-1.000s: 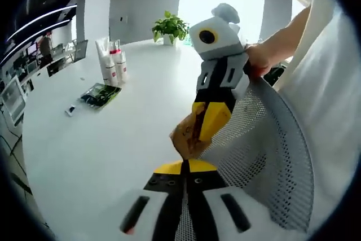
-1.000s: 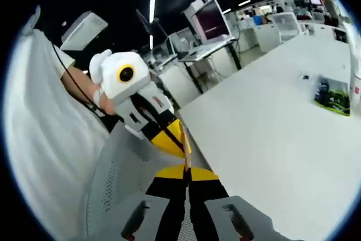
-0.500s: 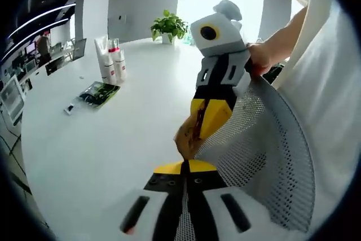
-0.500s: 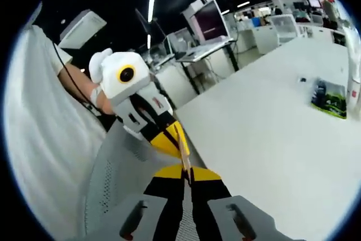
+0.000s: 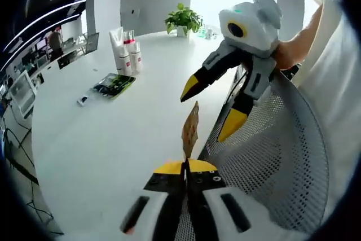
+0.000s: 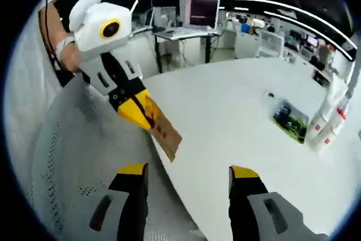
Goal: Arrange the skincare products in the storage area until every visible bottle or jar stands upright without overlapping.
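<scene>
A flat brown sachet (image 5: 190, 128) sticks up from my left gripper (image 5: 186, 167), which is shut on its lower edge. My right gripper (image 5: 210, 107) comes in from the right, open, with one yellow jaw on each side of the sachet and apart from it. In the right gripper view my right gripper (image 6: 186, 172) stands open, and the left gripper (image 6: 140, 113) holds the sachet (image 6: 164, 132) over the table edge. A white tube and red-capped bottles (image 5: 127, 55) stand upright far off on the white table (image 5: 113, 145); these bottles (image 6: 327, 119) also show at the right.
A green and black packet (image 5: 114, 84) lies flat near the bottles, and a small dark item (image 5: 82, 100) sits beside it. A potted plant (image 5: 183, 20) stands at the table's far end. A grey mesh chair back (image 5: 271, 156) lies under both grippers. A person's arm holds each gripper.
My right gripper has opened, let go of the brown sachet and drawn back from it. The left gripper keeps hold of the sachet.
</scene>
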{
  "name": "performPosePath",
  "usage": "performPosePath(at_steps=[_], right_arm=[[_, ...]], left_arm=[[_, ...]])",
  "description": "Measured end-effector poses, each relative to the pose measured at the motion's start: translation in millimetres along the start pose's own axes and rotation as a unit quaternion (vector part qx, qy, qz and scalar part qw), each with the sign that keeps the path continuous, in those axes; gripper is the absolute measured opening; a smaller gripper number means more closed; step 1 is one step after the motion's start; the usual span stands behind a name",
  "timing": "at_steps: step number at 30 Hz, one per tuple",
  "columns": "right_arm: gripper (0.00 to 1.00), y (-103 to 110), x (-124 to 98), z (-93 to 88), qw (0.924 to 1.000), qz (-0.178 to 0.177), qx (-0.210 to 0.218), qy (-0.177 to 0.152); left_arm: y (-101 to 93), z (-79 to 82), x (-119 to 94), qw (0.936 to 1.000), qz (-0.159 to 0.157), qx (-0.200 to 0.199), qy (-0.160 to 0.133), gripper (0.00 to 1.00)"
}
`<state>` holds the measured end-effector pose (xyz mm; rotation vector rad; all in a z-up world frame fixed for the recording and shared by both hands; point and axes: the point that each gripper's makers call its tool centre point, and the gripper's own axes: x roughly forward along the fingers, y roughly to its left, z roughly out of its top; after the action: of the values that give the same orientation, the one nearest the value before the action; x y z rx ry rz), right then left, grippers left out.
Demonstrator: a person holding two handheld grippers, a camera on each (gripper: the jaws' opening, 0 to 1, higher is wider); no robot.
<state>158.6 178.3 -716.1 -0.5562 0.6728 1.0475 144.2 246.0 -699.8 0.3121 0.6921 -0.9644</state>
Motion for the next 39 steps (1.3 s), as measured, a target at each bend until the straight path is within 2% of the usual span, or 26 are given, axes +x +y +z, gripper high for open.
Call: performPosePath(at_steps=[2, 6, 11, 14, 15, 16, 17, 18, 19, 20, 21, 22, 23, 24, 25, 26, 27, 28, 30, 31, 32, 34, 35, 36, 38, 39], right_arm=[[0.59, 2, 3, -4.6, 1.0, -0.003, 0.005, 0.003], [0.59, -1, 8, 2.6, 0.9997, -0.013, -0.019, 0.001], [0.6, 1, 8, -4.9, 0.9991, -0.011, -0.038, 0.018], [0.6, 0, 8, -4.8, 0.9991, -0.012, -0.038, 0.017], [0.6, -1, 9, -6.0, 0.999, -0.012, -0.038, 0.02], [0.6, -1, 9, -7.1, 0.9988, -0.013, -0.04, 0.022], [0.59, -1, 8, -8.3, 0.9987, -0.013, -0.041, 0.027], [0.59, -1, 8, -9.2, 0.9987, -0.012, -0.04, 0.029], [0.58, -1, 9, -9.9, 0.9987, -0.011, -0.039, 0.029], [0.59, 0, 9, -9.8, 0.9987, -0.01, -0.041, 0.028], [0.59, 0, 9, -10.2, 0.9987, -0.008, -0.041, 0.03], [0.58, 1, 10, -10.6, 0.9986, -0.006, -0.043, 0.031], [0.58, 1, 10, -10.8, 0.9986, -0.005, -0.043, 0.031], [0.58, 2, 10, -11.1, 0.9985, -0.003, -0.044, 0.032], [0.58, 3, 10, -11.0, 0.9985, -0.002, -0.045, 0.033], [0.58, 3, 10, -11.5, 0.9983, 0.0, -0.047, 0.034], [0.58, 4, 10, -12.0, 0.9983, 0.0, -0.048, 0.035], [0.58, 4, 11, -12.8, 0.9982, 0.001, -0.048, 0.036], [0.58, 4, 11, -13.9, 0.9982, 0.002, -0.046, 0.037], [0.58, 4, 11, -14.1, 0.9982, 0.002, -0.046, 0.037], [0.58, 4, 11, -14.4, 0.9982, 0.002, -0.046, 0.038], [0.58, 3, 12, -16.5, 0.9981, 0.002, -0.047, 0.041], [0.58, 3, 11, -16.6, 0.998, 0.002, -0.048, 0.042], [0.58, 3, 11, -16.9, 0.9979, 0.002, -0.049, 0.043], [0.58, 3, 12, -17.9, 0.9978, 0.001, -0.05, 0.044], [0.58, 3, 12, -18.5, 0.9976, 0.001, -0.051, 0.047]], left_arm=[[0.4, -1.2, 0, 1.0, 0.001, 0.0, 0.004, 0.0], [4.0, -0.9, 0, 0.9999, 0.006, -0.013, 0.002, 0.0], [4.8, 6.1, -3, 0.9972, -0.006, -0.072, -0.017, 0.0], [7.6, 11.1, -4, 0.991, -0.017, -0.129, -0.03, 0.0], [6.4, 10.8, -3, 0.9869, -0.03, -0.156, -0.027, 0.0], [10.5, 12.1, -5, 0.9788, -0.03, -0.201, -0.027, 0.0], [13.1, 18.1, -6, 0.9755, -0.034, -0.212, -0.046, 0.0], [12.8, 19.9, -7, 0.9703, -0.048, -0.231, -0.051, 0.0], [21.7, 17.2, -7, 0.964, -0.032, -0.26, -0.046, 0.0], [26.2, 18.9, -7, 0.9626, -0.029, -0.264, -0.054, 0.0], [25.3, 22.3, -7, 0.9514, -0.05, -0.298, -0.059, 0.0], [30.5, 26.2, -7, 0.9429, -0.048, -0.321, -0.073, 0.0], [37.8, 30.2, -8, 0.9388, -0.04, -0.33, -0.09, 0.0], [43.6, 34.6, -10, 0.9302, -0.042, -0.35, -0.103, 0.0], [46.1, 36.2, -11, 0.9189, -0.047, -0.378, -0.104, 0.0], [51.3, 42.6, -12, 0.906, -0.055, -0.402, -0.119, 0.0], [54.3, 46.1, -13, 0.8991, -0.06, -0.414, -0.128, 0.0], [58.5, 49.8, -15, 0.8876, -0.065, -0.436, -0.133, 0.0], [64.6, 52.7, -15, 0.8741, -0.076, -0.461, -0.132, 0.0], [68.2, 51.6, -15, 0.8728, -0.075, -0.465, -0.128, 0.0], [70.9, 50.3, -14, 0.8674, -0.075, -0.476, -0.123, 0.0], [78.9, 50.3, -13, 0.8638, -0.076, -0.482, -0.124, 0.0], [82.1, 50.9, -13, 0.8509, -0.082, -0.505, -0.121, 0.0], [85.0, 50.7, -13, 0.8477, -0.083, -0.51, -0.12, 0.0], [91.6, 52.0, -14, 0.8461, -0.082, -0.512, -0.123, 0.0], [94.1, 53.3, -14, 0.8402, -0.089, -0.521, -0.121, 0.0]])
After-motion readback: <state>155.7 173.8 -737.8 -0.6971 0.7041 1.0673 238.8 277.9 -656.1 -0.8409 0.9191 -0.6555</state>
